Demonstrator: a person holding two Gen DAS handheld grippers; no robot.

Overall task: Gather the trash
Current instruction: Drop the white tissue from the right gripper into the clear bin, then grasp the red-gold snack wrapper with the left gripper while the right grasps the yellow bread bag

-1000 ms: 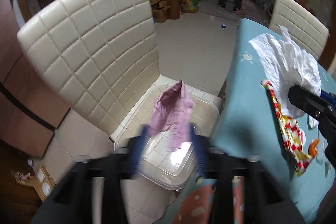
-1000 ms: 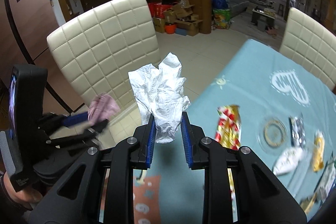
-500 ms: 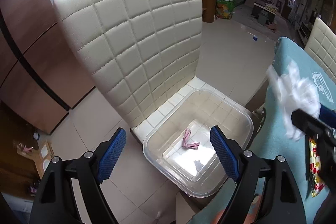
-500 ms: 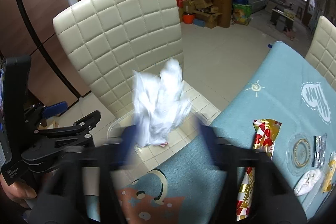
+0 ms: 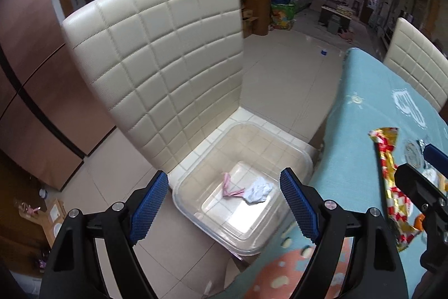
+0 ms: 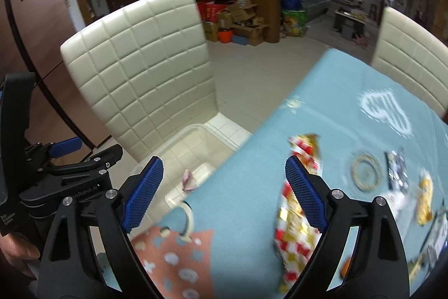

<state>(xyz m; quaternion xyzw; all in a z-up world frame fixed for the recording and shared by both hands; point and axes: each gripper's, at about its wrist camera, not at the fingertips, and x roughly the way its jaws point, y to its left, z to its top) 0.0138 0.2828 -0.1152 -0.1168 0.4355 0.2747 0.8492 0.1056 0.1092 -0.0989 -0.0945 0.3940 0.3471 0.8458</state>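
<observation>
My left claw [image 5: 224, 201] spread wide over the clear bin [image 5: 305, 159], white tissue [image 5: 259, 193] and pink scrap [image 5: 228, 187] lying inside below, my right claw [image 6: 224, 192] opening over the blue table [image 6: 252, 187], nothing pinched

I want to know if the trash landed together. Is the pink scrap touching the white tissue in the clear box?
Touching. In the left wrist view the pink scrap ends right against the white tissue on the floor of the clear box, no gap between them.

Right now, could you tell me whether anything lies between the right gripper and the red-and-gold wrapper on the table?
Nothing visible does. The right gripper, jaws opening and empty, hangs above bare tablecloth, and the red-and-gold wrapper lies uncovered beside its right finger.
</observation>
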